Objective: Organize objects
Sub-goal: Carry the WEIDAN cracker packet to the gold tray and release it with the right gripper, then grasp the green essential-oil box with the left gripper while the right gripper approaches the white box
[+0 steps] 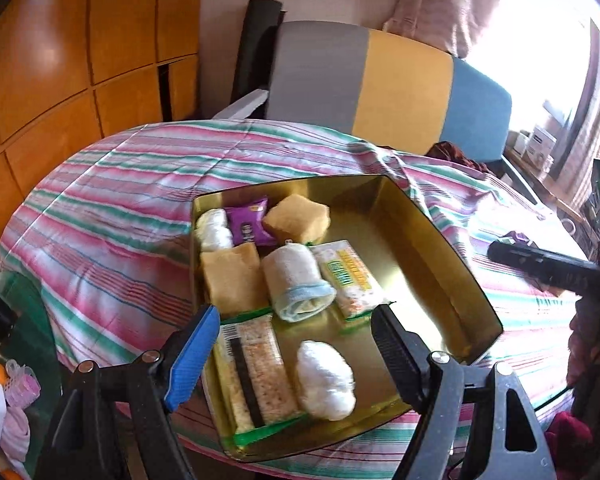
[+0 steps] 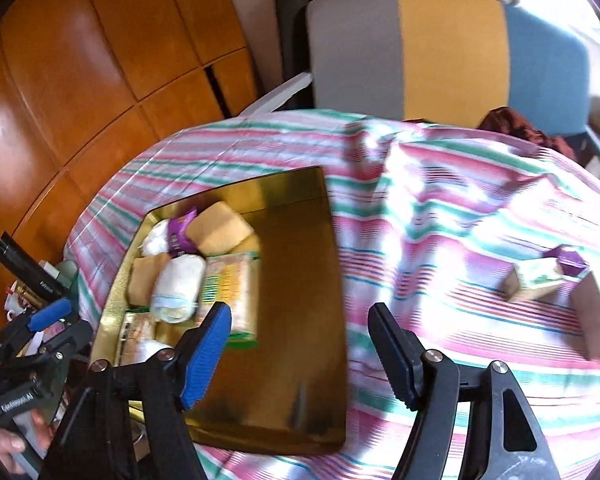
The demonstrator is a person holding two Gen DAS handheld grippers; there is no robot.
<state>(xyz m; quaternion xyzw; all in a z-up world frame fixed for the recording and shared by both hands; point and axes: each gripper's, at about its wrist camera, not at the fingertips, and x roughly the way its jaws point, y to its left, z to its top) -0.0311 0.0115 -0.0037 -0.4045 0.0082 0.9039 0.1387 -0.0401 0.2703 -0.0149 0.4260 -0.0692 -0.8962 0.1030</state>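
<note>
A gold tin tray [image 1: 404, 240] lies on a striped bedspread [image 1: 112, 208]. Its left half holds two yellow sponges [image 1: 298, 216], a purple packet [image 1: 248, 226], a rolled towel [image 1: 296, 280], white bundles [image 1: 324, 380] and wrapped snack bars [image 1: 256, 376]. My left gripper [image 1: 296, 320] hangs open just above the tray's near end, nothing between its fingers. My right gripper [image 2: 300, 316] is open and empty over the tray's [image 2: 300, 280] bare right side. To its right on the bedspread lie a small green-and-white box [image 2: 536, 280] and a purple packet [image 2: 568, 260].
A chair with a grey, yellow and blue back [image 1: 400, 80] stands behind the bed. A wooden wardrobe [image 1: 60, 60] fills the left. A cluttered side table [image 1: 8, 360] sits at the near left. A brownish object [image 2: 596, 320] lies at the right edge.
</note>
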